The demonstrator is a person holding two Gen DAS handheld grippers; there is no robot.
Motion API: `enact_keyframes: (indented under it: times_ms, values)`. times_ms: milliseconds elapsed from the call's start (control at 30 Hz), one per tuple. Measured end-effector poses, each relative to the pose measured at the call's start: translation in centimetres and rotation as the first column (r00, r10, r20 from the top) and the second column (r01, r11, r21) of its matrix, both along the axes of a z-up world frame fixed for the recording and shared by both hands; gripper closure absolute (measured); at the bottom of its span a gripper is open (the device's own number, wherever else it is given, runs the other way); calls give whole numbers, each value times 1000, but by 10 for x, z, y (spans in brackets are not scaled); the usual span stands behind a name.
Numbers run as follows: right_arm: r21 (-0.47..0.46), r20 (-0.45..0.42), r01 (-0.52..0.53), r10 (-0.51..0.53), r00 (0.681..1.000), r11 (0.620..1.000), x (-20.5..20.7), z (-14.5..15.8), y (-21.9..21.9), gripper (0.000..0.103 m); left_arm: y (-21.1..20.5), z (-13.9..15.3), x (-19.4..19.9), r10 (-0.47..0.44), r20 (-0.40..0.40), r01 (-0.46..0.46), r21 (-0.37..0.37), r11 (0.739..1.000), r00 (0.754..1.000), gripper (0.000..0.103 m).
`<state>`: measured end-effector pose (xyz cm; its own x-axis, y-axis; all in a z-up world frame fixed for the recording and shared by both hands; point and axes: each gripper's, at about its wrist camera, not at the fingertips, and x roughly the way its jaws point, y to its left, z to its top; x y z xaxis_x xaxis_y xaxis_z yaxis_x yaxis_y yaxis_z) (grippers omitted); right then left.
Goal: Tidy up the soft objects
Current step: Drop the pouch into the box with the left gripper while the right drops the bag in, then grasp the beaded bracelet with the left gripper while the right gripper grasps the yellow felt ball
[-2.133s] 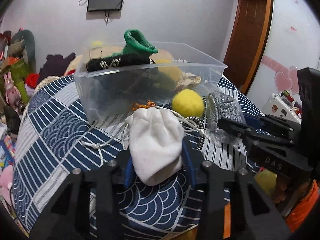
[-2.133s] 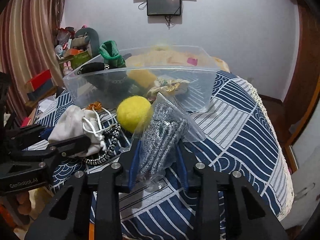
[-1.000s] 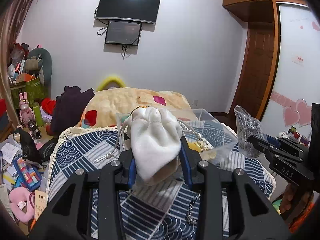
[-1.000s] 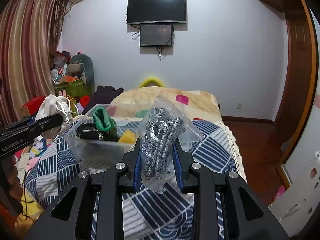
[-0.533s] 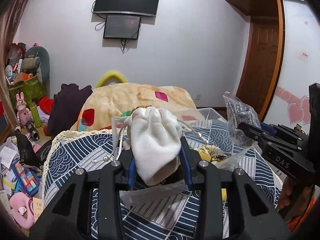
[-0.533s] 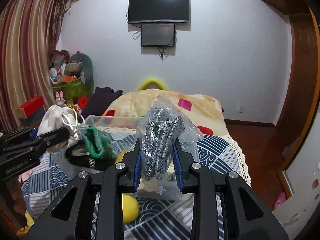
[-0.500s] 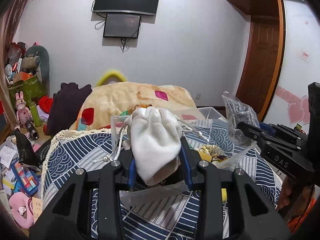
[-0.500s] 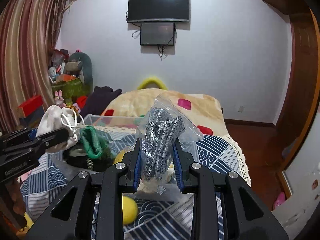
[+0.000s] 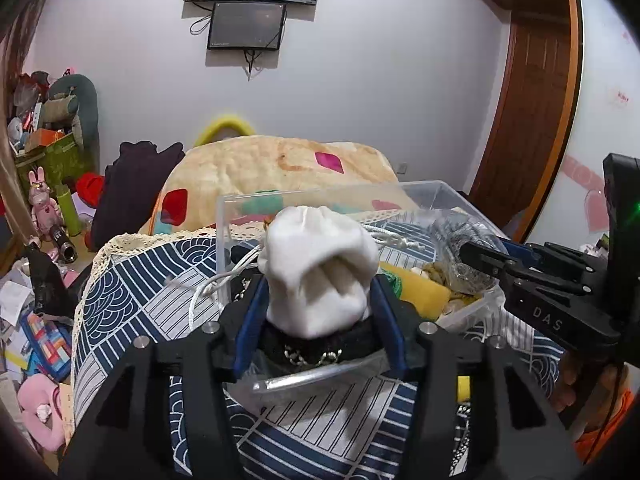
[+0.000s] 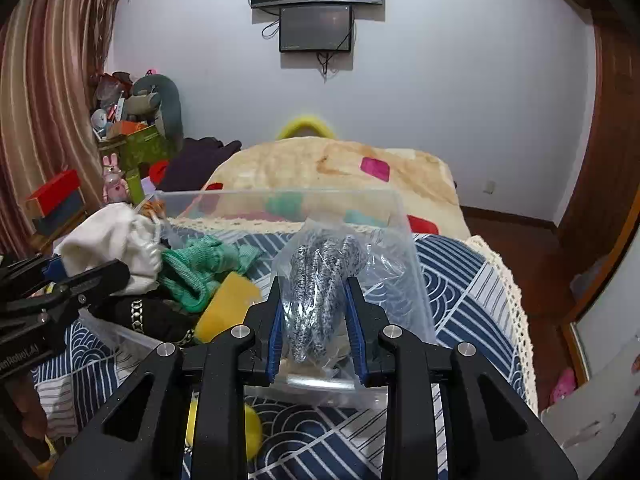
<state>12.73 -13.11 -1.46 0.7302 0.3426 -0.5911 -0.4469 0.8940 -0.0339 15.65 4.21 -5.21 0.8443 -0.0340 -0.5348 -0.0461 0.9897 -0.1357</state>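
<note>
While hidden leftward, green knit [image 10: 200, 264] shows rightward — beside pouch [image 10: 116, 246].

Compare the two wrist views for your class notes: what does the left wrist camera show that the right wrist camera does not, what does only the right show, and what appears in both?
Only the left wrist view shows the white drawstring pouch head-on between the left gripper fingers, with its cord hanging left.

Only the right wrist view shows the green knit item clearly, the yellow ball on the cloth in front of the bin, and the striped curtain.

Both show the clear plastic bin, the yellow sponge, the bagged speckled cord in the right gripper, and the wall screens.
</note>
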Motion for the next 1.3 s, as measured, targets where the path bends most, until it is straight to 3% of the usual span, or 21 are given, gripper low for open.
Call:
enact_keyframes:
  times_ms: [233, 400, 667, 900, 1033, 1300]
  values:
    - [1, -5, -15, 15, 1000, 1000, -4, 3, -1, 77, -1, 3, -11, -6, 14, 6, 4, 1000, 1000, 42]
    - [12, 20, -27, 27, 999, 1000, -14, 13, -3, 64, 0, 15, -25, -2, 53, 2, -9, 1000, 999, 40]
    - [61, 72, -60, 56, 996, 996, -36, 35, -11, 63, -4, 38, -49, -5, 122, 6, -13, 1000, 993, 33]
    - [92, 113, -105, 94, 989, 990, -60, 44, -16, 50, -9, 38, -75, -5, 144, 7, -15, 1000, 990, 25]
    - [84, 112, -112, 102, 988, 990, -68, 37, -16, 49, -13, 25, -84, -17, 122, 20, -20, 1000, 992, 21]
    - [64, -17, -115, 116, 993, 991, -59, -7, -7, 49, -23, -10, -78, -56, 21, 57, -51, 997, 998, 21]
